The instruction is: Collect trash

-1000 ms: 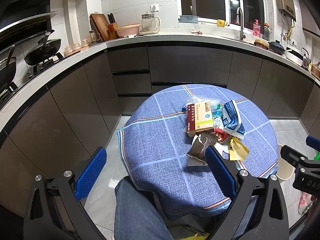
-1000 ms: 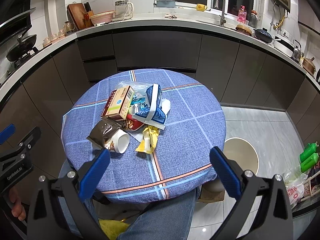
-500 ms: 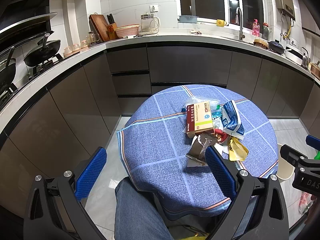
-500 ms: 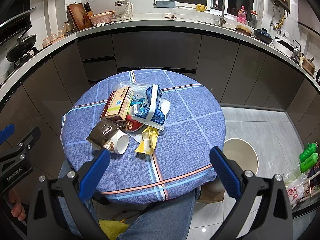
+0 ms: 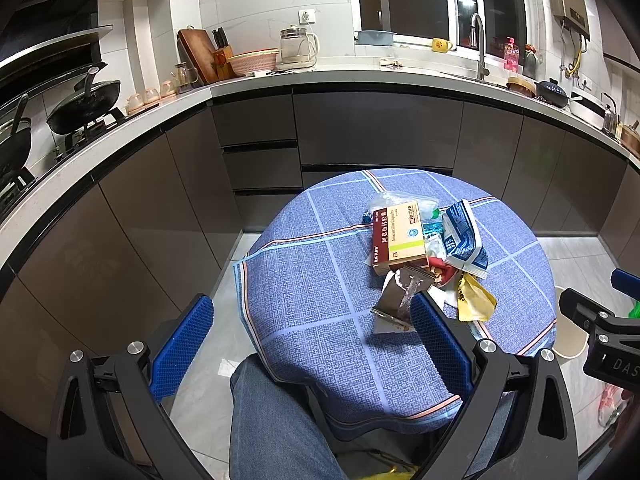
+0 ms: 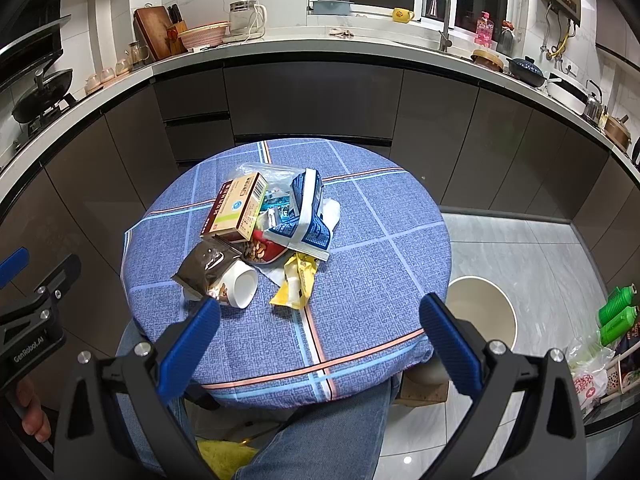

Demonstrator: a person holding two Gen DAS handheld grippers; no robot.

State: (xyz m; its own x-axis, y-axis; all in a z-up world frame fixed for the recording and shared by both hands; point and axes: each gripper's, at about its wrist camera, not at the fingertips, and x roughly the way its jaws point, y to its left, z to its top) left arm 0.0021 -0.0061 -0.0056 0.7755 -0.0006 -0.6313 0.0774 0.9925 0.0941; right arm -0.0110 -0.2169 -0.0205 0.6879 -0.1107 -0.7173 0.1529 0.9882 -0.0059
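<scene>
Your right gripper [image 6: 320,330], fingers spread wide and empty, sits nearer the yellow wrapper [image 6: 295,284], lying lengthwise straight ahead.

"Amoxicillin Capsules" on the medicine box [image 5: 398,236]; "GenRobot.AI" on the left gripper [image 6: 32,344].

Open left hand-held gripper [image 5: 310,334] hovers near trash pile [image 5: 424,248] on table [image 5: 320,280].

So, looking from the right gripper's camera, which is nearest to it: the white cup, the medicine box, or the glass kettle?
1. White cup, tipped over at the table's near left, closest to the right gripper.
2. Medicine box, mid-table in the pile.
3. Glass kettle, on the far counter.
</scene>
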